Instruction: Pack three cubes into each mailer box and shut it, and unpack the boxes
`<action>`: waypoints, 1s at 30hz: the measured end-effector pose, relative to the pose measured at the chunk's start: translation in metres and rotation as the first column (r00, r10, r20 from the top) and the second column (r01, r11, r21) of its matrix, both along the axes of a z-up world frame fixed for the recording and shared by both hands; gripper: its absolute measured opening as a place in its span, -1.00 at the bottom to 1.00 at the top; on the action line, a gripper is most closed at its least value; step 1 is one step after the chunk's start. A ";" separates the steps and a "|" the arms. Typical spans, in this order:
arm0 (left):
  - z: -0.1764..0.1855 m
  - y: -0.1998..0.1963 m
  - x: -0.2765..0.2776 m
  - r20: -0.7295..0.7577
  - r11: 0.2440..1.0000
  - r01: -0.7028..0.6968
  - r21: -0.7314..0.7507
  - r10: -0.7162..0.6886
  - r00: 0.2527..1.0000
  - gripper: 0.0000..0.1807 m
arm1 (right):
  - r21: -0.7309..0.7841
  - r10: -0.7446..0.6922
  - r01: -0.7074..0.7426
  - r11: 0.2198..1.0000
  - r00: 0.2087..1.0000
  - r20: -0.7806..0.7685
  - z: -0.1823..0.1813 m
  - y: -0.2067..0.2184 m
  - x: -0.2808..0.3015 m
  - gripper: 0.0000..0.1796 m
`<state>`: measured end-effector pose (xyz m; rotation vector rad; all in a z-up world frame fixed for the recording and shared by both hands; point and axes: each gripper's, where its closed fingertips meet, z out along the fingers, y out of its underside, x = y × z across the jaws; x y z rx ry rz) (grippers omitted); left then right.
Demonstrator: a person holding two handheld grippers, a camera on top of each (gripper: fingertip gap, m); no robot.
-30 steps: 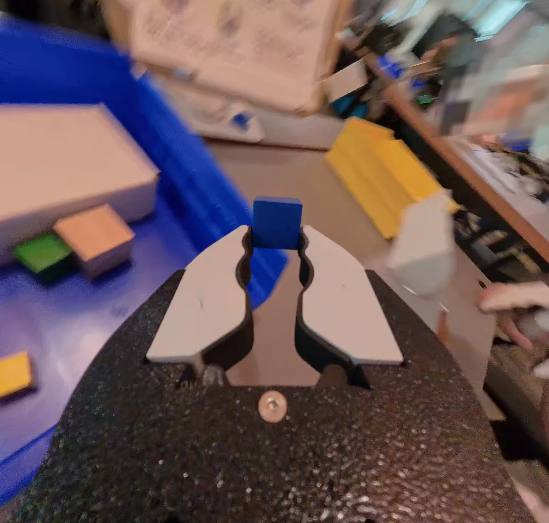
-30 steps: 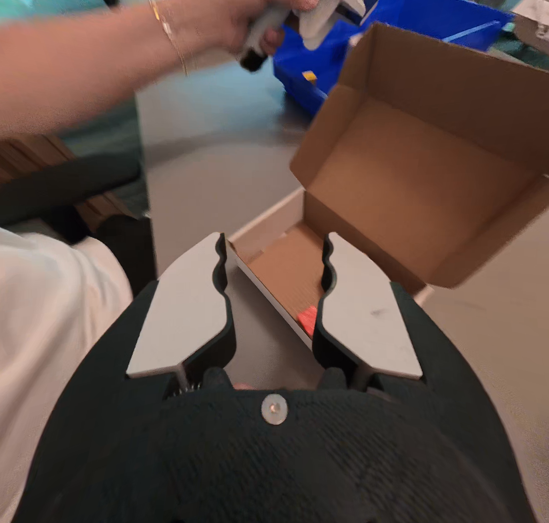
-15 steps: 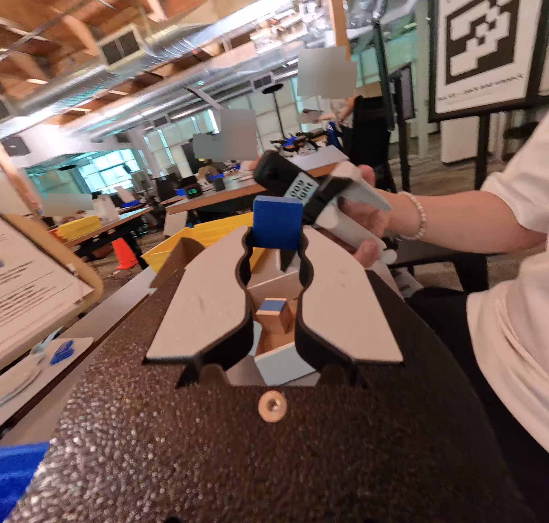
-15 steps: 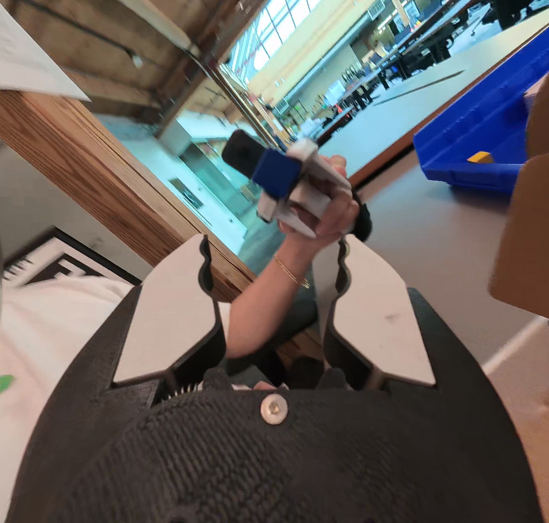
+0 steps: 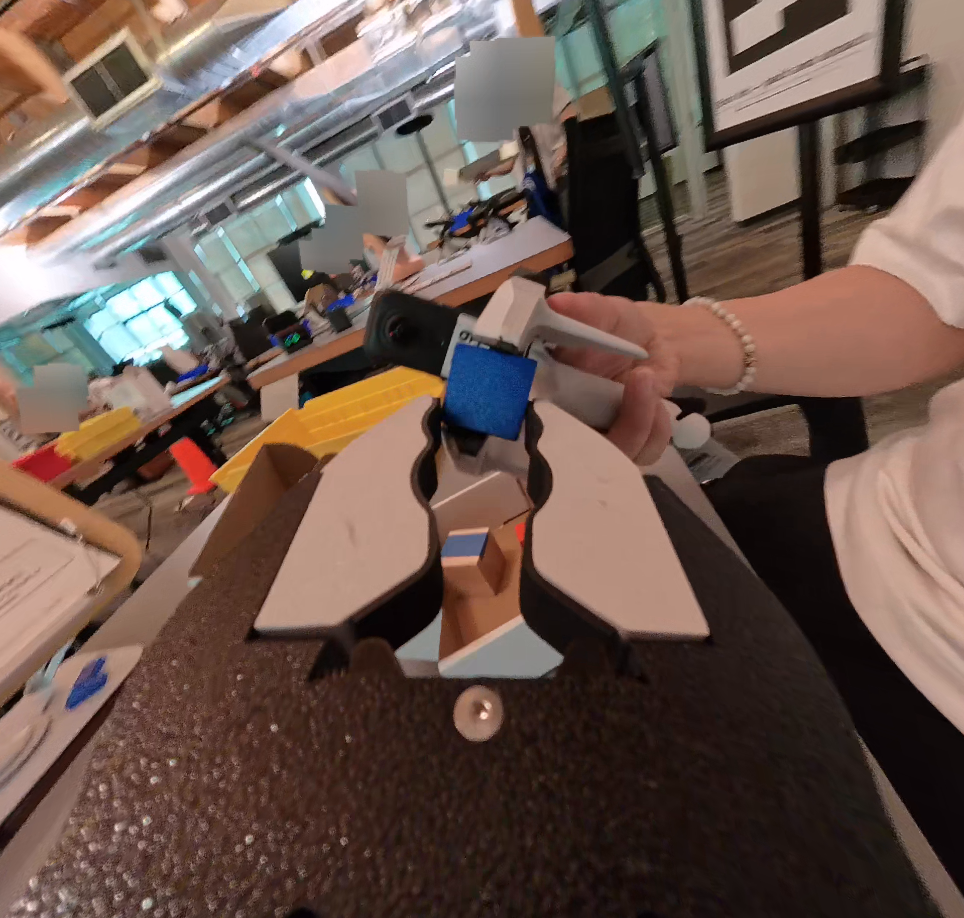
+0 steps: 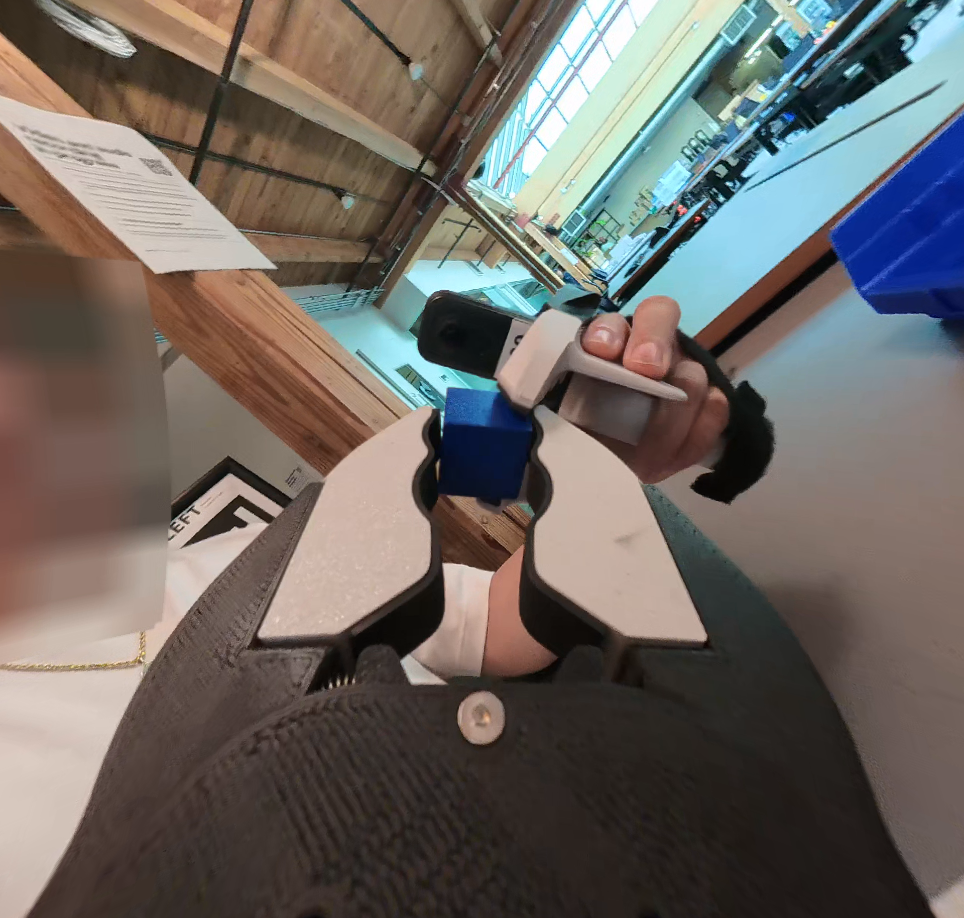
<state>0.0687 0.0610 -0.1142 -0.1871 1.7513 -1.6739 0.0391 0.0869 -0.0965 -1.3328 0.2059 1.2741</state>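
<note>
My left gripper [image 5: 482, 415] is shut on a blue cube [image 5: 487, 392] and holds it up in the air. My right gripper [image 6: 482, 426] faces it from the other side, with its fingertips closed against the same blue cube [image 6: 482, 457]. Below them in the left wrist view stands an open brown mailer box [image 5: 495, 647]. Inside it are a wooden cube with a blue top [image 5: 464, 548] and the edge of a red cube [image 5: 520, 533]. The rest of the box floor is hidden by my fingers.
A yellow bin [image 5: 334, 423] stands behind the box and a clipboard [image 5: 52, 569] at the left. A blue bin [image 6: 913, 246] sits on the grey table [image 6: 860, 475] at the right. The person's arm [image 5: 808, 329] and body are close on the right. Less than 4 cm separates the two grippers' tips.
My left gripper carried the blue cube from over the blue bin to above the box. My right gripper rose from the box, turned toward it and closed on the same cube.
</note>
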 end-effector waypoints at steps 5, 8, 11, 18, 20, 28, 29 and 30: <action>0.014 0.025 0.012 0.051 0.975 -0.217 -0.050 0.220 0.974 -0.39 | -0.176 -0.213 0.280 0.944 0.921 0.327 -0.033 -0.004 0.048 -0.67; 0.007 0.042 0.019 0.019 0.948 -0.317 0.020 0.317 0.948 -0.46 | -0.319 -0.158 0.568 0.759 0.635 0.756 -0.090 -0.025 0.098 -0.68; -0.012 0.060 0.033 -0.007 0.884 -0.443 0.150 0.449 0.894 -0.52 | -0.355 0.016 0.605 0.713 0.492 0.871 -0.117 -0.037 0.104 -0.67; -0.044 0.068 0.049 -0.040 0.801 -0.510 0.313 0.548 0.836 -0.53 | -0.395 0.161 0.627 0.671 0.397 0.903 -0.158 -0.024 0.105 -0.67; -0.046 0.070 0.050 -0.046 0.790 -0.519 0.328 0.562 0.826 -0.53 | -0.383 0.152 0.636 0.670 0.388 0.909 -0.158 -0.020 0.107 -0.67; -0.040 0.074 0.049 -0.093 0.809 -0.528 0.258 0.565 0.820 -0.55 | -0.200 0.013 0.730 0.653 0.253 0.967 -0.123 -0.042 0.134 -0.45; -0.040 0.074 0.048 -0.092 0.808 -0.529 0.259 0.566 0.819 -0.55 | -0.155 -0.026 0.769 0.620 0.218 0.976 -0.115 -0.049 0.146 -0.45; -0.040 0.074 0.047 -0.091 0.806 -0.530 0.263 0.568 0.818 -0.55 | -0.121 -0.061 0.803 0.583 0.192 0.980 -0.107 -0.057 0.158 -0.44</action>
